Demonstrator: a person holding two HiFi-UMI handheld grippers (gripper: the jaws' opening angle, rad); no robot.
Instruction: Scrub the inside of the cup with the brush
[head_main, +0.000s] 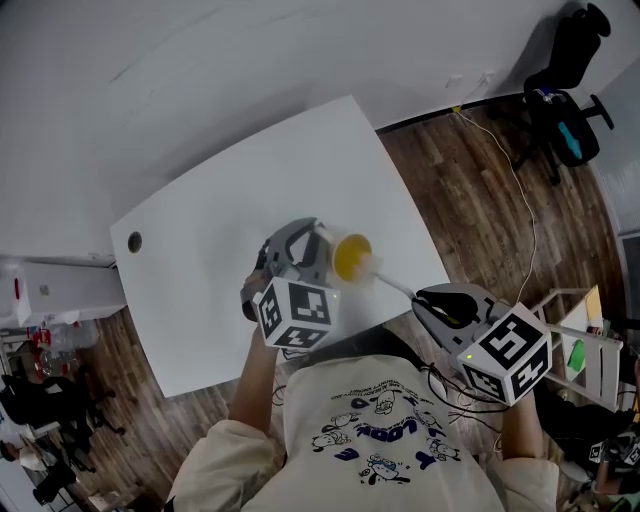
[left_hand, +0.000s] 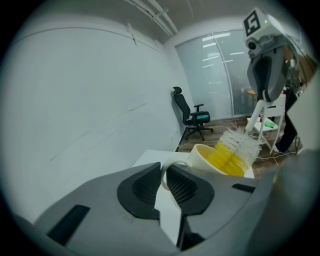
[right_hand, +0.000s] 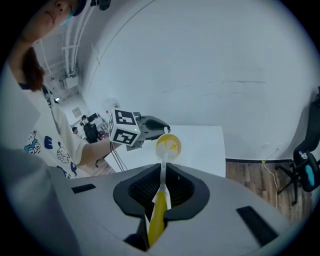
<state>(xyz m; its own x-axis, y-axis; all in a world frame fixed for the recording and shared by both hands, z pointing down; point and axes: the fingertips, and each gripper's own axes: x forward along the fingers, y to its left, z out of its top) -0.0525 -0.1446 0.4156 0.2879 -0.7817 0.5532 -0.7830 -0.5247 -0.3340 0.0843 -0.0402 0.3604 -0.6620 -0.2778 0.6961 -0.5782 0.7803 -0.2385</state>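
A white cup (head_main: 350, 255) with a yellow inside is held above the white table (head_main: 200, 260), tipped toward the right. My left gripper (head_main: 305, 248) is shut on the cup's handle (left_hand: 164, 175). The brush (head_main: 385, 277) has white bristles (left_hand: 243, 145) and a white stem with a yellow grip (right_hand: 157, 217). Its head sits partly inside the cup's mouth (right_hand: 168, 145). My right gripper (head_main: 430, 300) is shut on the brush's handle, to the right of the cup.
The table's near edge (head_main: 260, 365) runs just in front of the person's body. A round cable hole (head_main: 134, 241) is at the table's left. A black office chair (head_main: 565, 90) stands on the wood floor at far right, with a cable (head_main: 520, 190) trailing across it.
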